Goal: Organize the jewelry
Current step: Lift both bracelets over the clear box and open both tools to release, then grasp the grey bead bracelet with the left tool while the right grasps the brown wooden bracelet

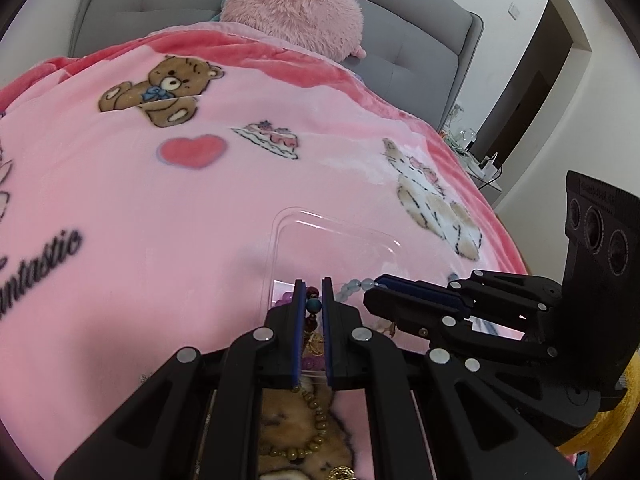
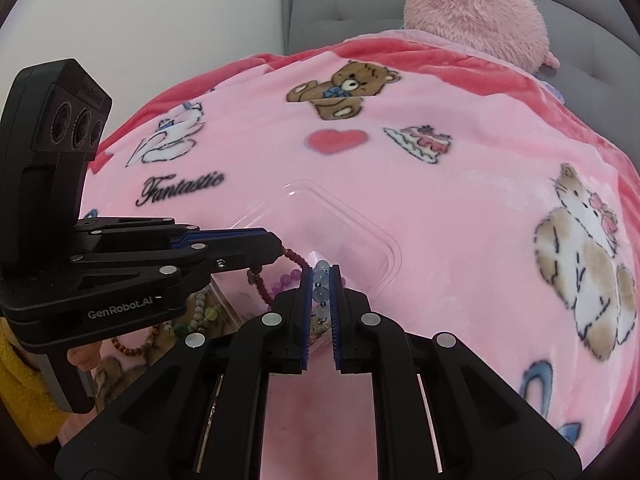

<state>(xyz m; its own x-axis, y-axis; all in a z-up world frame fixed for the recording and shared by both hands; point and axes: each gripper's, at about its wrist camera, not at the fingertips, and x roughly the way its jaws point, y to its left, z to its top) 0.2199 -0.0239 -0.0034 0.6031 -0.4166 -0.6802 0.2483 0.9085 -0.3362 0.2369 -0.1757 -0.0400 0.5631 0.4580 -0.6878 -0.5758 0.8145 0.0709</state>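
Note:
A clear plastic box (image 1: pixel 280 248) (image 2: pixel 376 236) lies open on the pink blanket. My left gripper (image 1: pixel 311 286) is shut on a dark red bead strand (image 1: pixel 313 300) over the box's near edge; it also shows in the right wrist view (image 2: pixel 280 246) with the dark red bead strand (image 2: pixel 298 261) hanging from its tips. My right gripper (image 2: pixel 323 272) is shut on a pale blue bead bracelet (image 2: pixel 321 280); it also shows in the left wrist view (image 1: pixel 374 292), where the pale blue beads (image 1: pixel 356 285) stick out. Purple beads (image 2: pixel 286 282) lie in the box.
A brown bead bracelet (image 1: pixel 316 420) and a gold piece (image 1: pixel 340 472) lie on the blanket (image 1: pixel 140 200) under my left gripper. More bead bracelets (image 2: pixel 200 312) sit left of the box. A fluffy pink pillow (image 1: pixel 292 4) and grey headboard (image 1: pixel 160 4) are at the back.

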